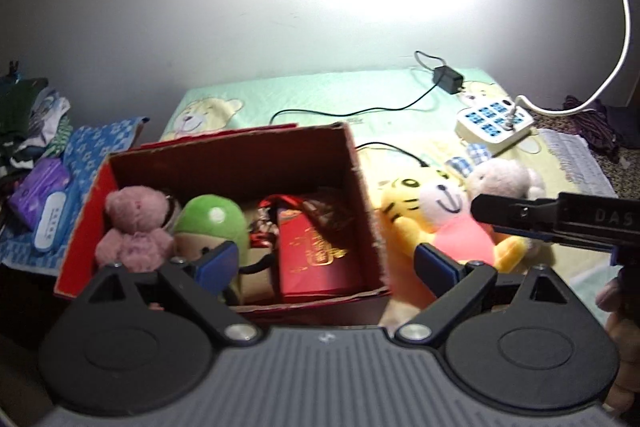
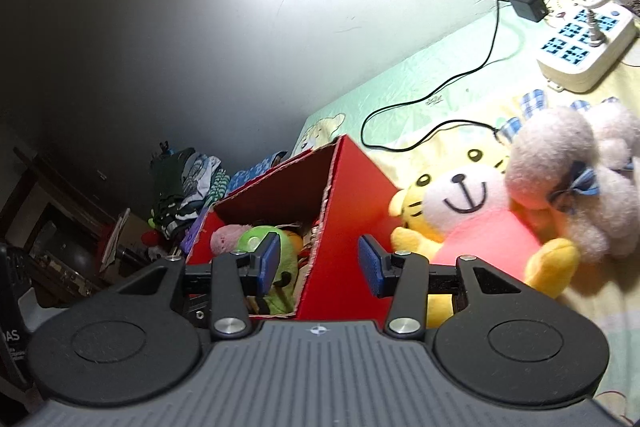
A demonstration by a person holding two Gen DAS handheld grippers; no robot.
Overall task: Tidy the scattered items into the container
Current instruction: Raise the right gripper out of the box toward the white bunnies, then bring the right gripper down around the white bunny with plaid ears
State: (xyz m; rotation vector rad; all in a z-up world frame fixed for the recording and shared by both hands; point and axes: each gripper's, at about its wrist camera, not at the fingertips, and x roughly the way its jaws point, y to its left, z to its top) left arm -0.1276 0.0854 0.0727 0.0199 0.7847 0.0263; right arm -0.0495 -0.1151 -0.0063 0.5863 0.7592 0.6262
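Note:
A red cardboard box point(image 1: 364, 187) stands open on the bear-print sheet. Inside lie a pink teddy point(image 1: 134, 231), a green plush point(image 1: 212, 219) and a red gift box point(image 1: 316, 259). My left gripper point(image 1: 326, 263) hangs wide open over the box's near edge, holding nothing. Right of the box lies a yellow tiger plush point(image 1: 432, 215) with a grey plush point(image 1: 504, 179) behind it. My right gripper point(image 2: 319, 263) is open and empty, with the box wall point(image 2: 352, 195) beyond the gap and the tiger plush point(image 2: 472, 223) and grey plush point(image 2: 568, 183) to its right. One of its black fingers point(image 1: 520, 215) reaches across the tiger.
A white power strip point(image 1: 494, 125) with a white cable point(image 1: 616, 67), a black adapter point(image 1: 450, 79) and thin black leads lie at the back of the sheet. A purple pack point(image 1: 38, 193) on blue cloth and piled clothes point(image 1: 32, 119) sit left of the box.

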